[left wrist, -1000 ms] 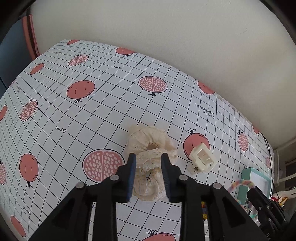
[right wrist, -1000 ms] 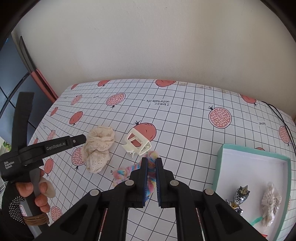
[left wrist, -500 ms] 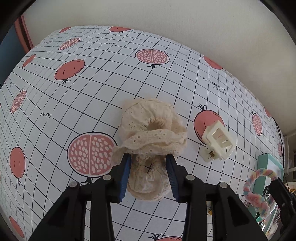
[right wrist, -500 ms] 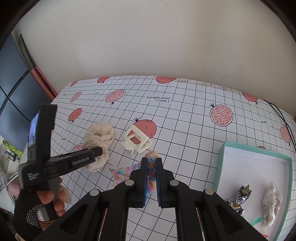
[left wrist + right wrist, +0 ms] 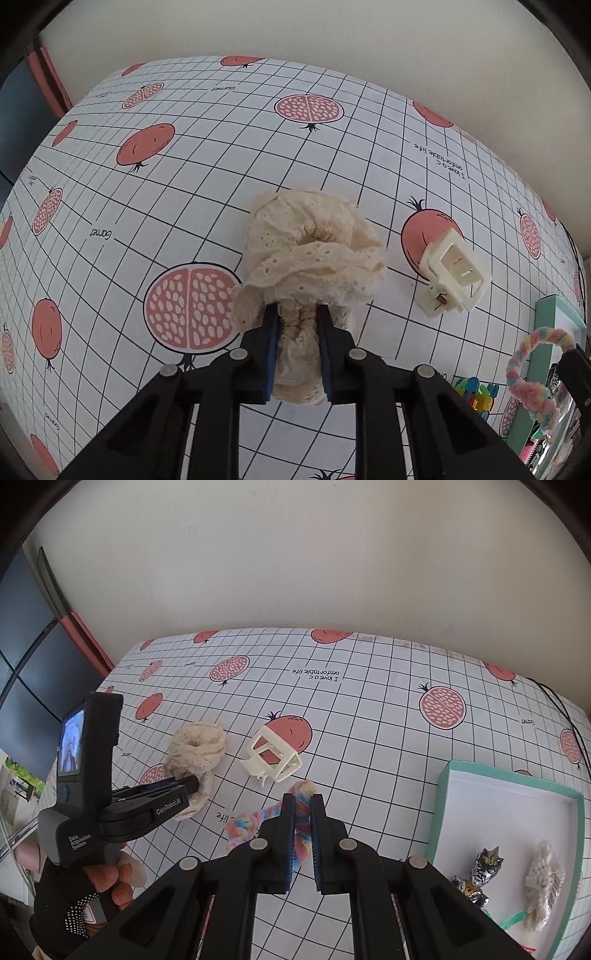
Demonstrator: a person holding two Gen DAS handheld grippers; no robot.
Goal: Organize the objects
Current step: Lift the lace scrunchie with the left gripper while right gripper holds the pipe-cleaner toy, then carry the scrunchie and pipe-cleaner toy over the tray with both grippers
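Tablecloth (image 5: 207, 155): left gripper (image 5: 297, 317) clasps scrunchie (image 5: 314, 236)

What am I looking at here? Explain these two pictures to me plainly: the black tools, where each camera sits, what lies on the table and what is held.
There is no robot. A person holds a black hand tool with two jaws in each hand, and a wide-angle camera on each tool looks forward along its jaws.

The left-hand view shows the left gripper with its jaws closed on a cream lace scrunchie, which lies on the tablecloth printed with pomegranates. Beside it lies a cream hair claw.

The right-hand view shows the right gripper shut on a pastel rainbow hair tie. To its right a teal box holds a silver-and-gold trinket and a white scrunchie. The other tool appears at the left of this view, in a gloved hand.
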